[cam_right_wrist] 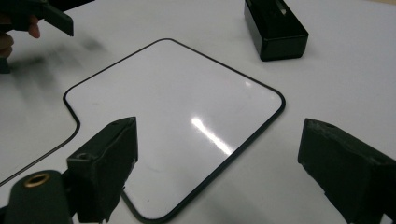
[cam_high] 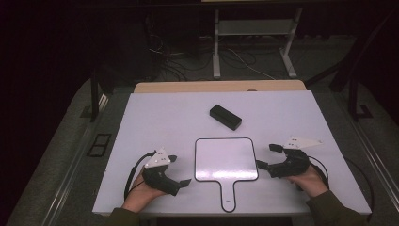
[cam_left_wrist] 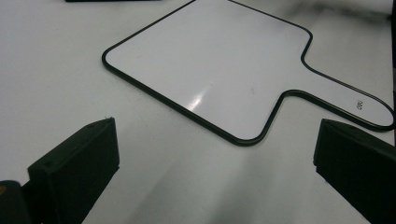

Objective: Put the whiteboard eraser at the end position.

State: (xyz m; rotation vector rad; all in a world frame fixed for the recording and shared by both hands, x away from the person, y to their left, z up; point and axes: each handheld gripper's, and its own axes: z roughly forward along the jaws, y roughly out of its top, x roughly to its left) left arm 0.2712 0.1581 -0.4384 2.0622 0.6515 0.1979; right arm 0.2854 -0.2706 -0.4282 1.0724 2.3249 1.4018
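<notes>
Board (cam_high: 226,159), a white paddle-shaped one with a thin black rim, lies flat on the tabletop (cam_high: 155,117), its handle pointing toward the person. The left gripper (cam_high: 182,170) stands just beside the board's left edge, jaws spread wide with nothing between them. The right gripper (cam_high: 269,156) is near the board's right edge, jaws also apart and empty; in the right gripper view one jaw hangs over the board's corner (cam_right_wrist: 261,107). A black box (cam_high: 225,117) sits beyond the board's far edge, apart from it.

The main risk looks to be the board's flatness: its rim sits flush on the tabletop, so a jaw may fail to get under it and simply push the board along. A shove from the right could slide it toward the left gripper; a forward push could drive it into the box. The glossy face (cam_left_wrist: 205,60) probably offers little friction, so a shallow pinch on the rim may slip. If only one side lifts, the board could pivot and drop.
</notes>
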